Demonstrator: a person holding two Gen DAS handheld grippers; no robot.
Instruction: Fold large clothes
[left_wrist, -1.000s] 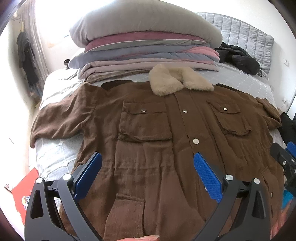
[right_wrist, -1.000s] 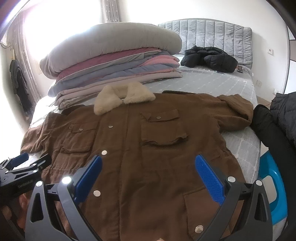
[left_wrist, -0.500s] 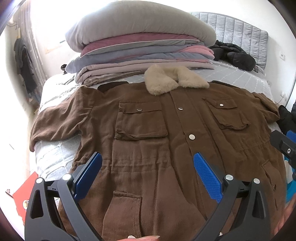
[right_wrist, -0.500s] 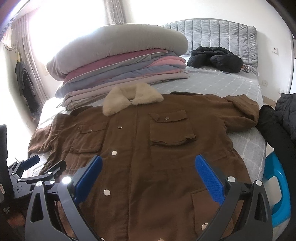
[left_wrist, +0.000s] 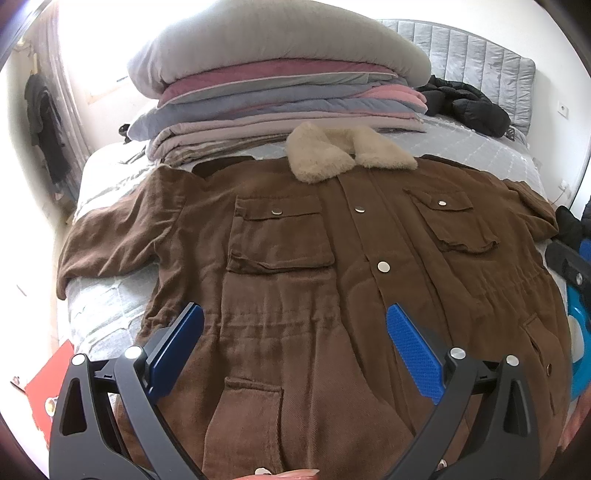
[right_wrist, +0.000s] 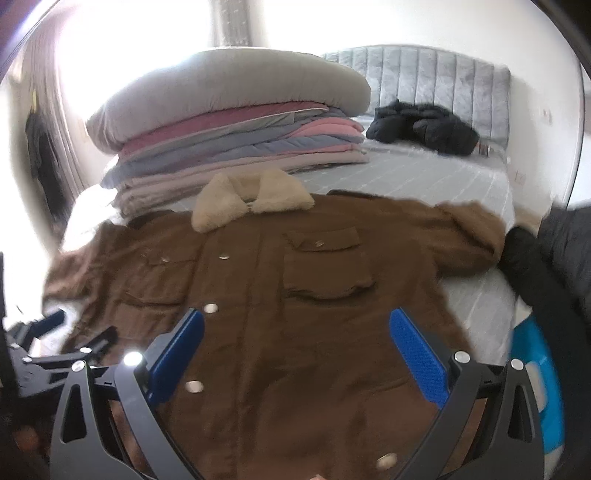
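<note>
1. Brown jacket (left_wrist: 295, 280) lies flat, front up, across the bed (left_wrist: 472, 147); snaps closed down the placket, cream fleece collar (left_wrist: 343, 155) toward the far side.
2. Both sleeves spread outward; the sleeve on the left wrist view's left side (left_wrist: 110, 240) drapes to the mattress edge.
3. Left tool (left_wrist: 293, 332): blue pads wide apart, nothing between them, above the jacket's waist seam.
4. Right tool (right_wrist: 295, 339): also spread wide and empty, above the lower front near the snaps. The right wrist view is blurred.
5. Stack of folded bedding (left_wrist: 280, 85) sits just behind the collar; black puffer jacket (right_wrist: 421, 127) near the headboard (right_wrist: 436, 77).
6. Blue stool (right_wrist: 535, 384) beside the bed.
</note>
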